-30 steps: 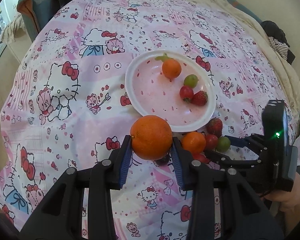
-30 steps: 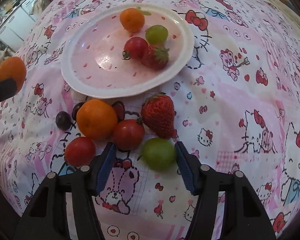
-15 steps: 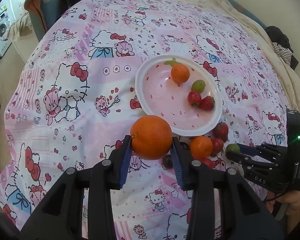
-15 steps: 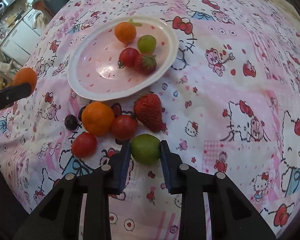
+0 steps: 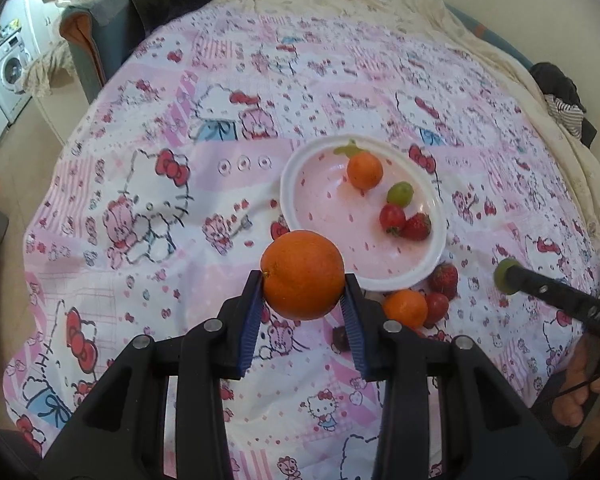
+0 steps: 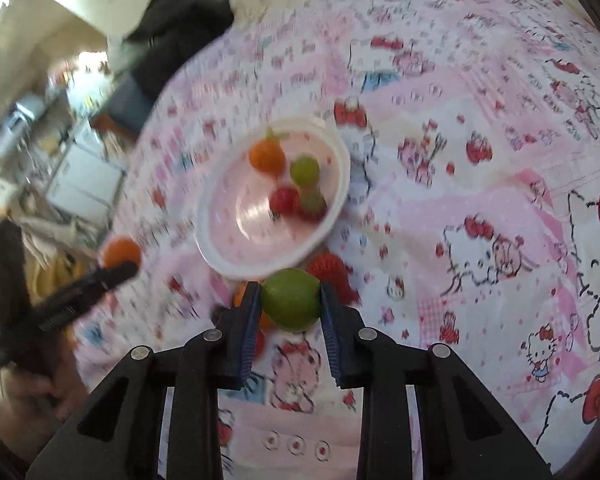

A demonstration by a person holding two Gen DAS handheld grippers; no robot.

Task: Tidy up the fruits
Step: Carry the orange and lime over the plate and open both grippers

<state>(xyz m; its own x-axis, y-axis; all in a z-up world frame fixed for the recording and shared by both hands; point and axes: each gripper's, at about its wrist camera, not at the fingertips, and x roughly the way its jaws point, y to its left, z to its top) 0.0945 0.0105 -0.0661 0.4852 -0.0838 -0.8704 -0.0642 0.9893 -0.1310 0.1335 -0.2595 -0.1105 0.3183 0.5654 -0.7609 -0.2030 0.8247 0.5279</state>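
Between left gripper point(image 5: 303, 294) fingers: big orange point(image 5: 302, 274), clamped, off the bed point(image 5: 180, 200). Between right gripper point(image 6: 290, 306) fingers: green fruit point(image 6: 291, 298), clamped, lifted. Ahead of both: plate point(image 5: 440, 248) with four fruits.

Both grippers are black plastic tools. The left gripper point(image 5: 303, 304) has two thick black arms that look like bent legs, with open gaps cut in them. Round silver screws sit on top of the arms. Its fingers point(image 5: 251, 316) have blue pads with little ridges. The right gripper point(image 6: 289, 308) looks the same: black arms, silver screws, blue ridged pads. From the side it is a long black bar with small white letters. A thin black cord hangs near the right hand point(image 5: 580, 396).
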